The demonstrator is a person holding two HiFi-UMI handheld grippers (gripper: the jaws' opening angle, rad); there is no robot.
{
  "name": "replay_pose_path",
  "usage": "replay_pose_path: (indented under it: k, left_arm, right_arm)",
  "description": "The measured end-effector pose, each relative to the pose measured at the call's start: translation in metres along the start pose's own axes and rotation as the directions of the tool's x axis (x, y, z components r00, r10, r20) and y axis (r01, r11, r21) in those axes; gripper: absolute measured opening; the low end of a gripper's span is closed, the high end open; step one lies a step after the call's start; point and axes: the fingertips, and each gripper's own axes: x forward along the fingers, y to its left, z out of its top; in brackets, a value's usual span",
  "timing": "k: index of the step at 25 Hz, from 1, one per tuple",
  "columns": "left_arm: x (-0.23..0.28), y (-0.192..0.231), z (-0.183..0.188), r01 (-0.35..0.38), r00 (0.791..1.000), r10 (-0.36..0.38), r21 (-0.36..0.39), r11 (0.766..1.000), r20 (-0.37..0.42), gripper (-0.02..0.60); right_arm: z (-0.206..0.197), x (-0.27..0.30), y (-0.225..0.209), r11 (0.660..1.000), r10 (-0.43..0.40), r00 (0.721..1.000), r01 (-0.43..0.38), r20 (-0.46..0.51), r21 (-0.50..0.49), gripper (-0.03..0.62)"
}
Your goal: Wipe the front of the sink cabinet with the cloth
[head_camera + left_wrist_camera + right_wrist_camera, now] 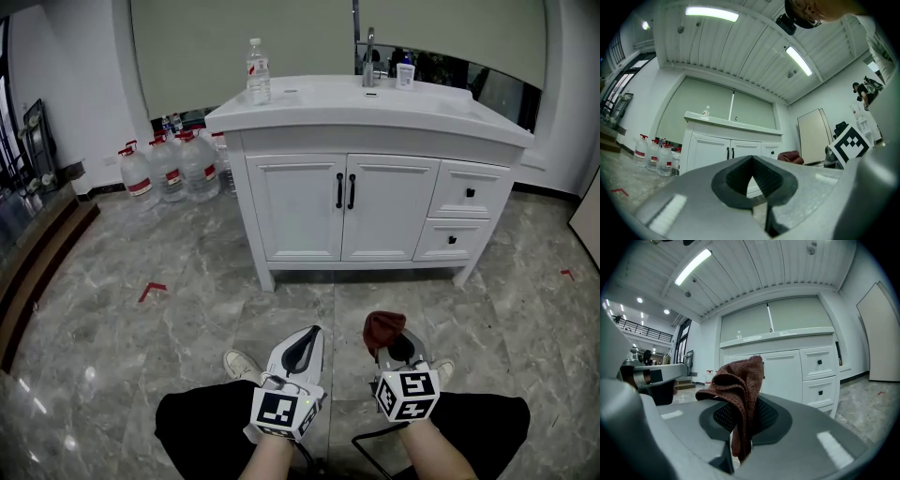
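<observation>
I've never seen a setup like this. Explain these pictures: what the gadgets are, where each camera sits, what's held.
No robot here: a person holds a two-jaw gripper in each hand. The head view looks down from the person's head. The other two come from cameras riding on each gripper, looking along its jaws. The right gripper is shut on a brown cloth; the left gripper is shut, empty. Ahead stands the white sink cabinet, a bottle on top.

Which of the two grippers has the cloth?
The right gripper: its jaws are shut on the reddish-brown cloth, which bunches up above them. The left gripper has its jaws together with nothing between them.
</observation>
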Motion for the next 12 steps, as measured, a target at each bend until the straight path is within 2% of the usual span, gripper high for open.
replay_pose_path:
  k: [12]
  left_arm:
    - [0.0032, -0.0062, -0.0050, 0.003, 1.000, -0.003, 0.005, 1.000, -0.013, 0.002]
  right_arm:
    - [-0.0063, -0.0044, -0.0070, 0.999, -0.007, 1.000, 0.008, -0.015, 0.046, 0.077]
